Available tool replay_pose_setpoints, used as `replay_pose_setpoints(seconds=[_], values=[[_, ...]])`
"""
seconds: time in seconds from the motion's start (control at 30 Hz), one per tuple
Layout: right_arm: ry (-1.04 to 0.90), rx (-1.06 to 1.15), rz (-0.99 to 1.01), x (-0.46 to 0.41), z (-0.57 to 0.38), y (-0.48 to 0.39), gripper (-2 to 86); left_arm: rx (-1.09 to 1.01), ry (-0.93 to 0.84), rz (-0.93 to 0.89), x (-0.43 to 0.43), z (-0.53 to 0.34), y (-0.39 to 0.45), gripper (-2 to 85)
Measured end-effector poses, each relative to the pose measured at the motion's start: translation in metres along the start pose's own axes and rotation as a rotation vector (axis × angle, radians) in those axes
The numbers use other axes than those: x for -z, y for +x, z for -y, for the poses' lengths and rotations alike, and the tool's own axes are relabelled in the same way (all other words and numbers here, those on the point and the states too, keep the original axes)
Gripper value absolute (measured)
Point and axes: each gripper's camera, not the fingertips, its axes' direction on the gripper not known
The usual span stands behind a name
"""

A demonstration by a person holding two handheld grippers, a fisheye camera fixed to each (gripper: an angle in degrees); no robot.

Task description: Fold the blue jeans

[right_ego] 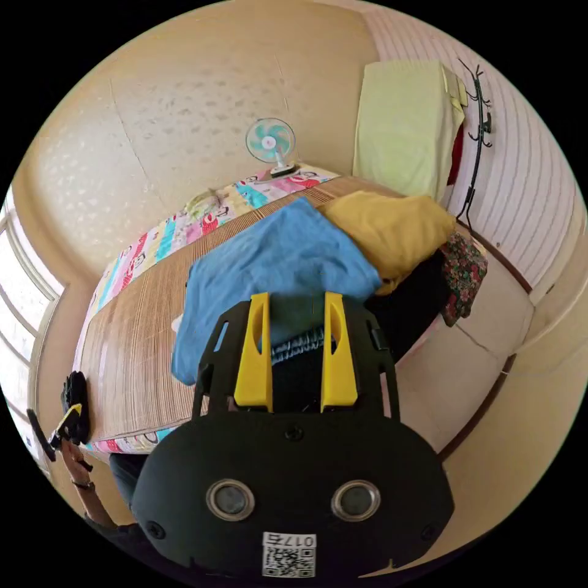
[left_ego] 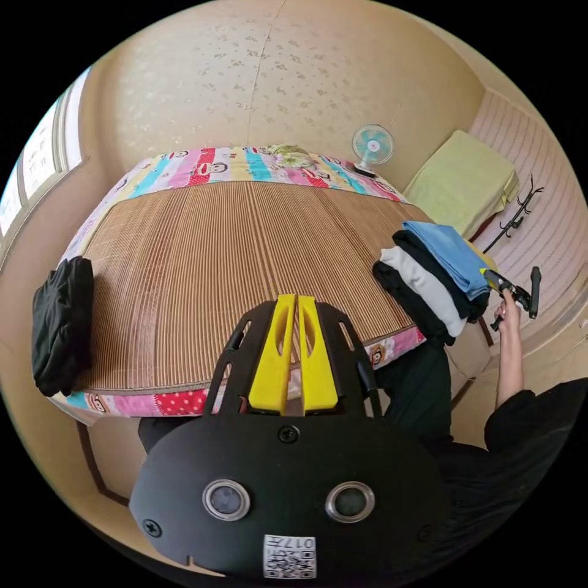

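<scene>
Left gripper view — left hand-held gripper (left_ego: 297, 300) closed, empty, above mat (left_ego: 202, 275); right hand-held gripper (right_ego: 296, 300) wide over clothes pile (right_ego: 288, 263).

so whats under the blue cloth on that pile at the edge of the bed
Under the blue cloth lie a black layer, a white one and another black one. How far each runs beneath is covered.

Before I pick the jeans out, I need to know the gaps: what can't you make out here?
- Pile, left gripper view: lower garments covered by the blue top layer; which is jeans, unclear.
- Ribbed cloth, right gripper view: mostly behind the right hand-held gripper.
- Black bundle: folds too dark to read.
</scene>
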Motion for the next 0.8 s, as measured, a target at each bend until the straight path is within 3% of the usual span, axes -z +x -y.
replay_pose_setpoints(seconds=[0.1,0.2,0.33,0.5,0.57,0.67,0.8], values=[[0.02,0.076,-0.027,-0.006,0.028,-0.033,4.5,-0.013,-0.076,-0.014,-0.02,-0.014,0.017,-0.6],[0.089,0.177,0.218,-0.003,0.076,-0.091,3.5,0.023,-0.125,-0.035,-0.024,-0.027,0.01,-0.7],[0.102,0.549,0.566,-0.008,0.118,-0.25,2.9,0.113,-0.058,-0.09,0.001,-0.044,-0.012,-0.9],[-0.186,0.976,1.064,-0.047,0.067,-0.44,2.4,0.174,-0.015,-0.089,0.018,-0.065,-0.021,-1.0],[-0.43,1.17,1.256,-0.069,-0.008,-0.514,2.1,0.199,-0.037,-0.074,0.014,-0.075,-0.023,-0.9],[-0.767,1.343,1.319,-0.1,-0.109,-0.558,1.5,0.224,-0.053,-0.113,0.011,-0.085,-0.024,-0.7],[-1.023,1.291,1.281,-0.125,-0.17,-0.536,1.7,0.169,-0.054,-0.138,0.004,-0.092,-0.017,0.7]])
